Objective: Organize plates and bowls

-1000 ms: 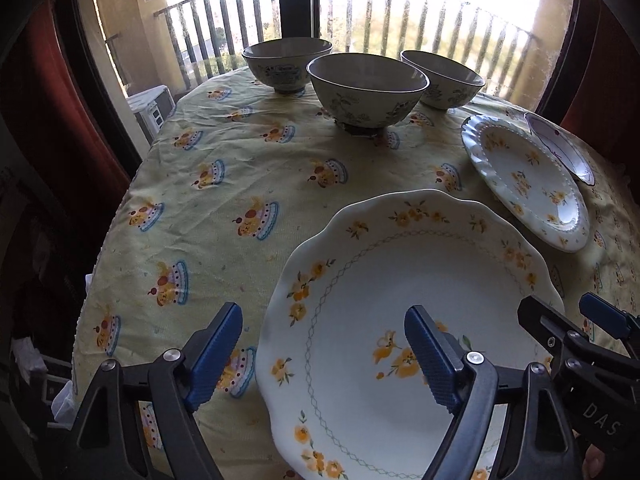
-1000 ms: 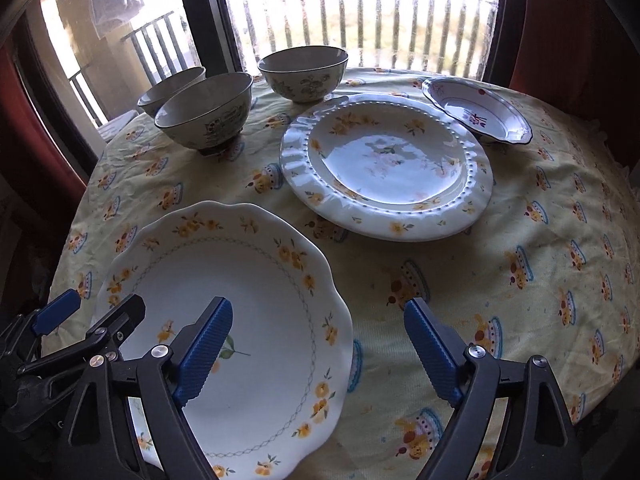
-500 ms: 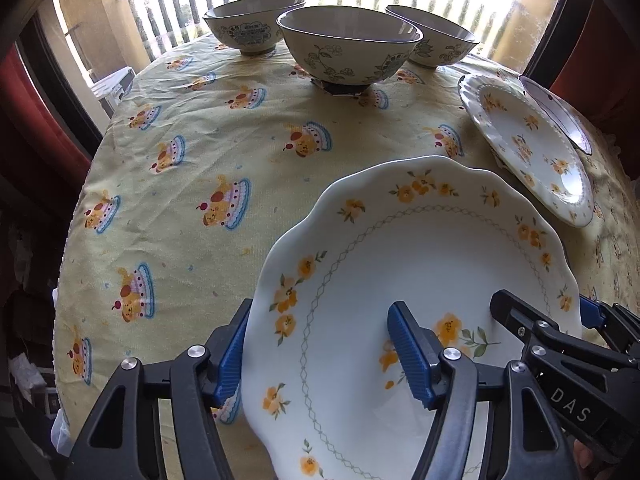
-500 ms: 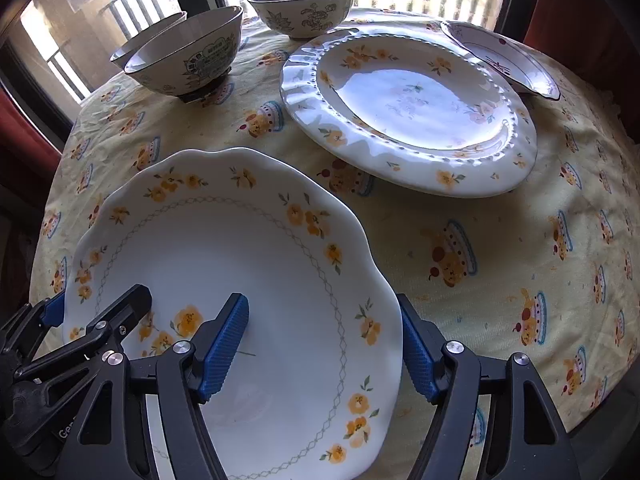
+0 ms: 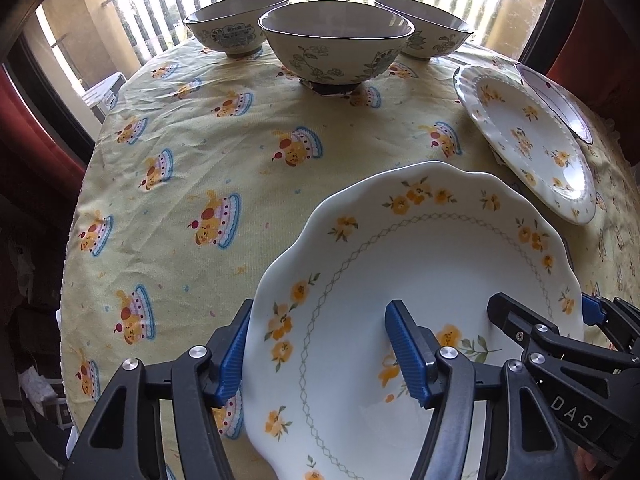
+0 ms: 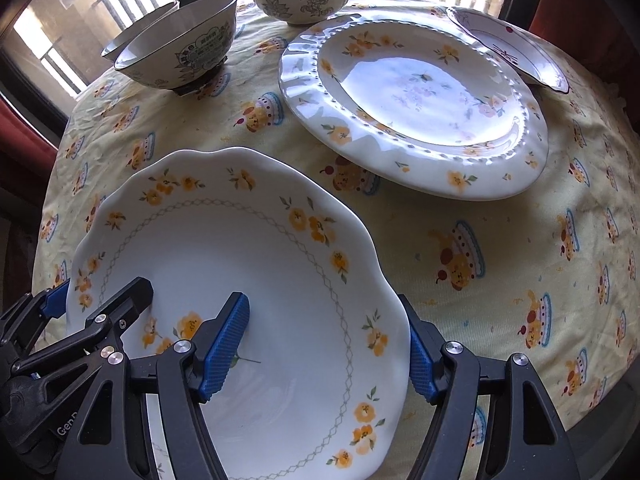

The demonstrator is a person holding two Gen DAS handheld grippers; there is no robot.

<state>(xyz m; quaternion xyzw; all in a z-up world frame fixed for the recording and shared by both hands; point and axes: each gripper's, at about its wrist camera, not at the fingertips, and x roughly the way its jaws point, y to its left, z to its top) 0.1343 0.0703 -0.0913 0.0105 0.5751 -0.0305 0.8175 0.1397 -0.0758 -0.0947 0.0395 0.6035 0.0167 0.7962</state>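
Over the tablecloth (image 5: 224,152), both grippers' fingers (image 5: 234,354) (image 6: 226,346) straddle the scalloped plate (image 5: 420,280), seemingly ungripped.

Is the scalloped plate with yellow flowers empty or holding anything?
Empty. The scalloped plate shows only its printed flowers; both grippers' jaws straddle its rim on opposite sides, nothing lies in it.

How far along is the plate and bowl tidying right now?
Nothing looks stacked yet. In hand: the left tongs and right tongs each straddle an opposite rim of the scalloped plate, not visibly clamped. Left: the beaded plate, the small dish behind it and three bowls, all separate on the tablecloth.
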